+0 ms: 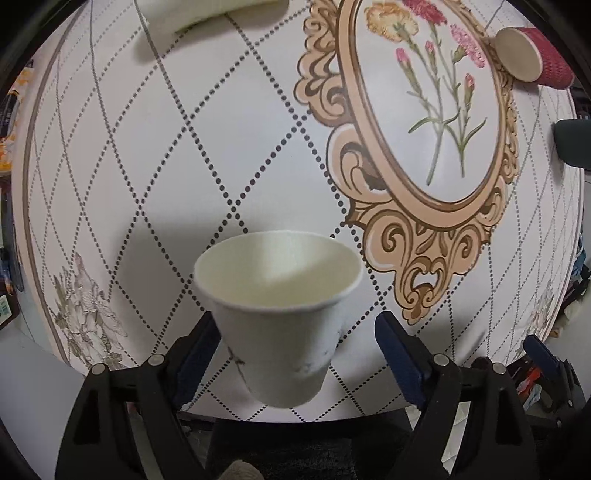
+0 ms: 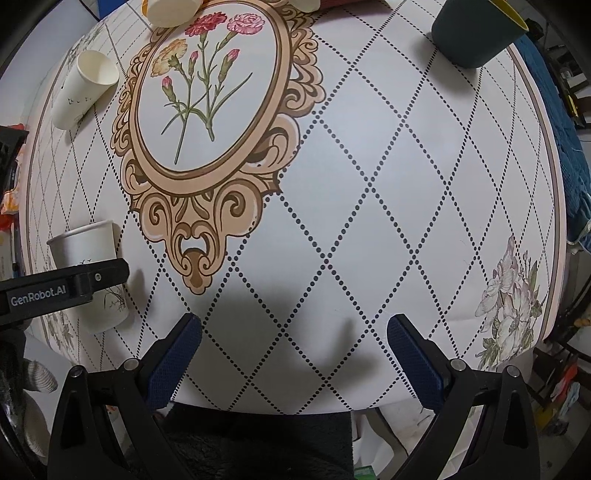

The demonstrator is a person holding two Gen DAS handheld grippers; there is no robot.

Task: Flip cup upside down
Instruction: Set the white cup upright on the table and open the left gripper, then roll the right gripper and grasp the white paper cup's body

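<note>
A white paper cup (image 1: pixel 277 314) stands upright, mouth up, near the table's front edge, between the fingers of my left gripper (image 1: pixel 295 354). The left jaws are open: the left pad is close to the cup wall, the right pad stands clear of it. The same cup shows in the right wrist view (image 2: pixel 92 273) at the left, with the left gripper's black finger in front of it. My right gripper (image 2: pixel 294 354) is open and empty above the table's front edge.
A red cup (image 1: pixel 535 55) lies on its side at the far right. Another white cup (image 2: pixel 83 88) lies on its side at the far left. A dark teal cup (image 2: pixel 476 29) stands at the back right. The round table (image 2: pixel 369 184) has a floral printed cloth.
</note>
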